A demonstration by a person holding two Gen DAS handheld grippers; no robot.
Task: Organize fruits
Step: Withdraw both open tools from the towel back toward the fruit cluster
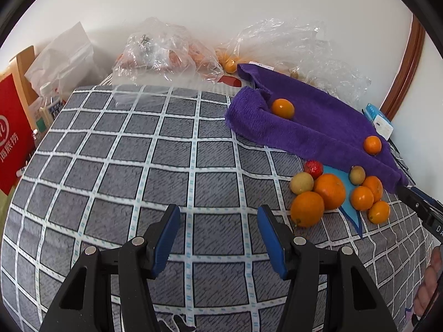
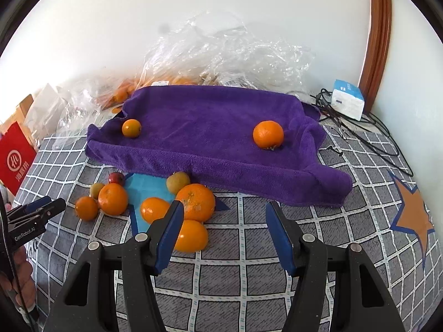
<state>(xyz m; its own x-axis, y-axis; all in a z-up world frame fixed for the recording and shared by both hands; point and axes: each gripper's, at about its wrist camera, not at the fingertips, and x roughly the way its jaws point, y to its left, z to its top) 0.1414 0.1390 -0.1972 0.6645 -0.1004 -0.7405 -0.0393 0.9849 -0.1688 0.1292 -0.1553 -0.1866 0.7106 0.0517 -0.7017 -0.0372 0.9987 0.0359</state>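
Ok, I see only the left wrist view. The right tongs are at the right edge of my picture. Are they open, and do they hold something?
Observer: The right tongs are open and hold nothing; their left finger covers part of the fruit pile.
Operator: And what lies to the right of the purple towel?
Observer: Black cables lie beside the white-blue box on the tablecloth.
Operator: Anything else there?
Observer: An orange star is printed on the tablecloth.
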